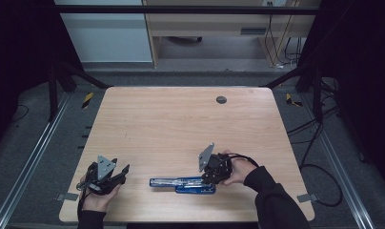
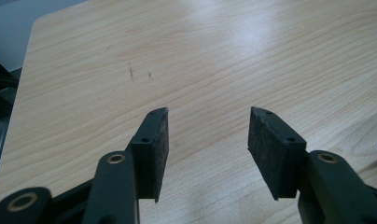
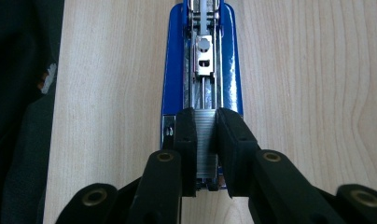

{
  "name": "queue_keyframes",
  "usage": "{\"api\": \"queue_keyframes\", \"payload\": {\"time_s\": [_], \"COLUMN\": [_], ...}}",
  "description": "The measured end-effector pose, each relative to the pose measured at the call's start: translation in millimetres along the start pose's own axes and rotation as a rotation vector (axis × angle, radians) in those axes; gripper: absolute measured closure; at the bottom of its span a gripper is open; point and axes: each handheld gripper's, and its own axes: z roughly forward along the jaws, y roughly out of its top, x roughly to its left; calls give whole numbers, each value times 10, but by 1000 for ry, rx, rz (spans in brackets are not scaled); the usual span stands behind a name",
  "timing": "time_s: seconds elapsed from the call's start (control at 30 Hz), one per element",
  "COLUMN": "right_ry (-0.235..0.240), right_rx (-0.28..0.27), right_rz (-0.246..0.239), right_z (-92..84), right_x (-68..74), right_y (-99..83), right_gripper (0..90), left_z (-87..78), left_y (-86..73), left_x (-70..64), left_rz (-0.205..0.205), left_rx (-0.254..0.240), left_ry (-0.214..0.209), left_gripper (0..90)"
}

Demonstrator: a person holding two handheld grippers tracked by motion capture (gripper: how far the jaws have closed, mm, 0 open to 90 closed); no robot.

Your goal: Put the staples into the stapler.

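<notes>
My left gripper point(image 1: 115, 172) is resting at the near left corner of the table point(image 1: 181, 119), and I am holding its jaws wide apart with nothing between them; in the left gripper view its pads point(image 2: 156, 154) are hovering over bare wood. A sliver of blue is peeking in at that view's right edge, too cut off for me to say what it is.

To the right of that gripper, the blue stapler point(image 1: 183, 184) is lying opened flat along the near edge, its long metal arm stretching toward my left hand point(image 1: 97, 198).

My right gripper point(image 1: 210, 177) is sitting at the stapler's right end. In the right gripper view I am clamping a strip of staples point(image 3: 205, 140) between the two pads, right over the stapler's open channel point(image 3: 203, 79). Whether the strip is already lying in the channel or is just above it, I cannot tell, since the jaws are covering its lower end. My right hand point(image 1: 238, 171) is hiding the back of that gripper in the high view.
</notes>
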Motion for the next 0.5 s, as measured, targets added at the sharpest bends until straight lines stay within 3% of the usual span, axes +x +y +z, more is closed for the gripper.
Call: {"api": "queue_keyframes", "payload": {"time_s": [0.5], "right_ry": [-9], "right_rx": [10], "right_rz": [9], "right_z": [15], "right_x": [15], "right_y": [1], "right_gripper": [774], "left_z": [3], "left_y": [1], "left_x": [-3], "left_rz": [2], "left_rx": [2], "left_ry": [-1], "left_gripper": [481]}}
